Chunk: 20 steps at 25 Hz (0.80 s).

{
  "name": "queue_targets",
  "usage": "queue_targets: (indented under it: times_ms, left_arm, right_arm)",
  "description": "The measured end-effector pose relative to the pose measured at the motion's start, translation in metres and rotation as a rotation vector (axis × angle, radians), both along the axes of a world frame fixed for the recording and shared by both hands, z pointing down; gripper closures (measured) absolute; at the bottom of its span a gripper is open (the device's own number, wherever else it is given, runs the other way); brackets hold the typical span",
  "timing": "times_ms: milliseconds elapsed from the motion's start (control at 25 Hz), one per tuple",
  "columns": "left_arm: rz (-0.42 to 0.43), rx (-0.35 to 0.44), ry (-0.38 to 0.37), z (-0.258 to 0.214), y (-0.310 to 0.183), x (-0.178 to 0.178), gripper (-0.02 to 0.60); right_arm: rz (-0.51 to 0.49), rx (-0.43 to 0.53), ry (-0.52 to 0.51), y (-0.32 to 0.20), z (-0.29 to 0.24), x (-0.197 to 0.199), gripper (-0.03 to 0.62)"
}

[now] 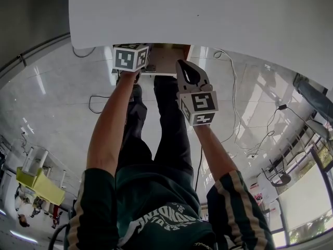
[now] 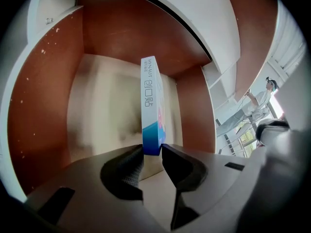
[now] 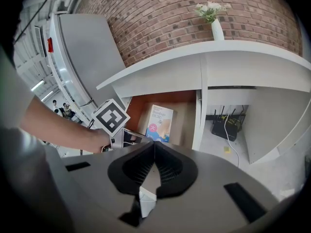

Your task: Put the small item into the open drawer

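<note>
Brown drawer (image 2: 46, 110) — box (image 2: 150, 106) upright between left tongs (image 2: 152, 151); touching both tips.

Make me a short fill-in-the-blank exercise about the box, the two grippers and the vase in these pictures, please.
1. The left gripper has its jaws on the lower end of the box, which stands on edge inside the open ___.
2. The jaws of the right gripper are ___, their tips touching.
3. The white vase on the desk holds ___.
Missing words: drawer; closed; flowers.
</note>
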<state>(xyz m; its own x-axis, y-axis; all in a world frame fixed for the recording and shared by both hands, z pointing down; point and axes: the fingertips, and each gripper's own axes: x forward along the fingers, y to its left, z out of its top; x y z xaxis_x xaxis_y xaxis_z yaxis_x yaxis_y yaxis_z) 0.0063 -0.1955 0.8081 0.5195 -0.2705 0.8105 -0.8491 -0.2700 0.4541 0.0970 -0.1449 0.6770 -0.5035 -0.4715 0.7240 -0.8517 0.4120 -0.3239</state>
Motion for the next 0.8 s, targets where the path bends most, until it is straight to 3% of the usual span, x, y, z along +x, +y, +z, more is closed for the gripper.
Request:
queue_targets:
  times_ms: [800]
  left_arm:
    - [-0.038, -0.021, -0.161, 0.013, -0.001, -0.022, 0.439]
  right_arm:
    - [0.01, 0.001, 0.013, 0.016, 0.006, 0.005, 0.569]
